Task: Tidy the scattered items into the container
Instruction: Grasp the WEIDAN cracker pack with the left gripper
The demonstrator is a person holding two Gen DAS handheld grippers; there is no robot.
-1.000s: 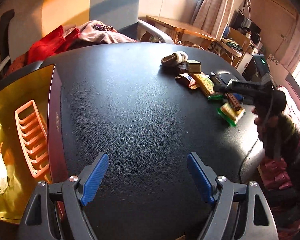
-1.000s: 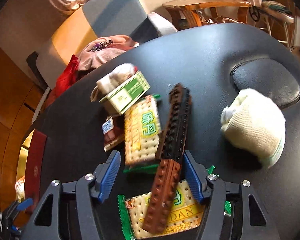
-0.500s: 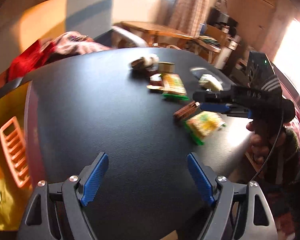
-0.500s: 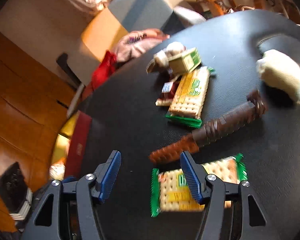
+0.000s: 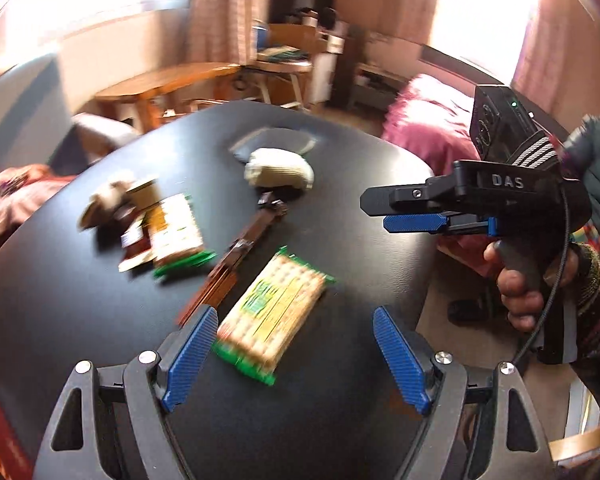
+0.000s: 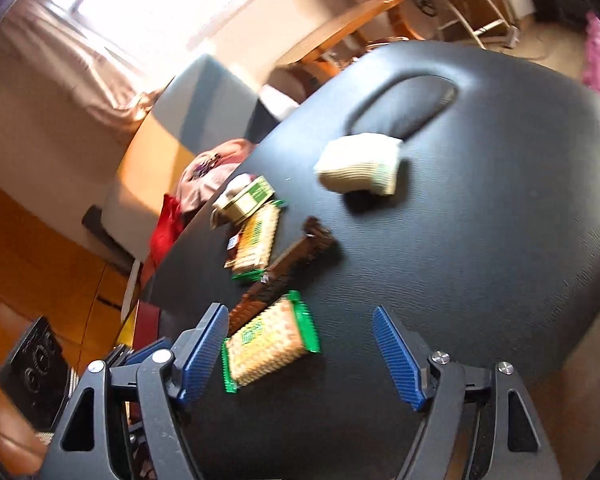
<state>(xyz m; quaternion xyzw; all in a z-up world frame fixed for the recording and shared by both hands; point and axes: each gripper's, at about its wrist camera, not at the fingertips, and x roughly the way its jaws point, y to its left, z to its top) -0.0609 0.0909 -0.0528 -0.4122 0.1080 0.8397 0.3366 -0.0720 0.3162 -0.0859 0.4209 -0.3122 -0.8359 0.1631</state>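
Scattered items lie on a black padded table (image 5: 100,320). A green-edged cracker pack (image 5: 270,316) lies just ahead of my open, empty left gripper (image 5: 296,354), near its left finger. Beyond it lie a brown toothed bar (image 5: 236,254), a second cracker pack (image 5: 176,236), a small dark packet (image 5: 134,246), a small box (image 5: 142,196) and a rolled white cloth (image 5: 280,168). My right gripper (image 6: 300,350) is open and empty above the same cracker pack (image 6: 266,344); it also shows in the left wrist view (image 5: 414,222). No container is in view.
The table's right edge (image 5: 420,240) drops to the floor. A pink bed (image 5: 428,128), wooden furniture (image 5: 172,80) and clothes on a chair (image 6: 204,176) surround it. A recessed oval (image 6: 404,108) lies behind the cloth.
My left gripper has swung right from the bare table and the box to the items. My right gripper has drawn back off the brown bar, which has turned on the table.
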